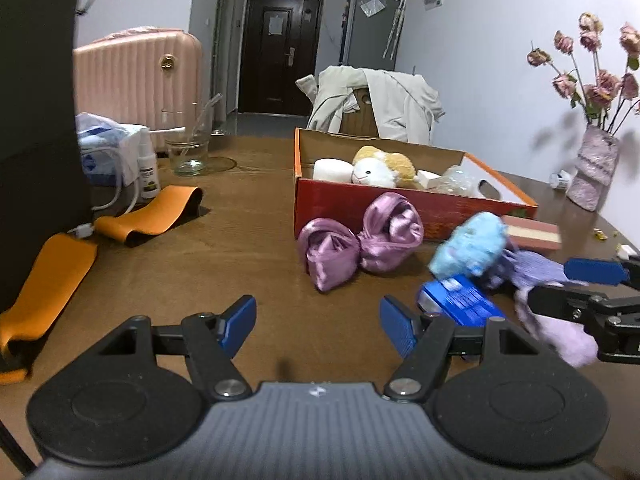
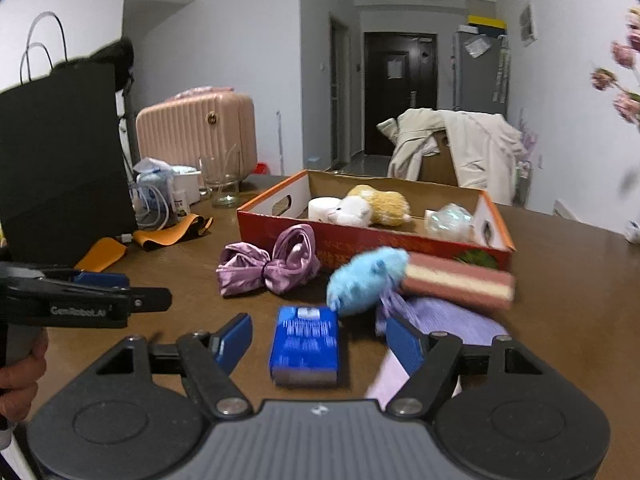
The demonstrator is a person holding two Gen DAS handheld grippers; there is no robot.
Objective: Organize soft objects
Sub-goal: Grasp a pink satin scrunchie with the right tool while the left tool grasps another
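Observation:
In the left wrist view my left gripper (image 1: 318,324) stands open over bare table, short of a purple satin bow (image 1: 360,248). My right gripper (image 2: 320,342) is open too; a blue tissue pack (image 2: 304,344) lies on the table between its fingers, untouched by the pads. Just beyond are a light blue plush (image 2: 368,280), a lavender cloth (image 2: 448,316) and a pink-and-cream sponge block (image 2: 460,280). Behind them a red cardboard box (image 2: 360,240) holds a sheep plush (image 2: 376,204), a white roll (image 2: 322,208) and crumpled clear plastic (image 2: 448,220).
An orange strap (image 1: 152,216), a glass beaker (image 1: 188,152), a spray bottle (image 1: 148,168) and a black bag (image 2: 64,160) crowd the table's left. A vase of dried roses (image 1: 592,168) stands far right. A pink suitcase (image 1: 136,80) and a coat-draped chair (image 1: 380,100) sit beyond.

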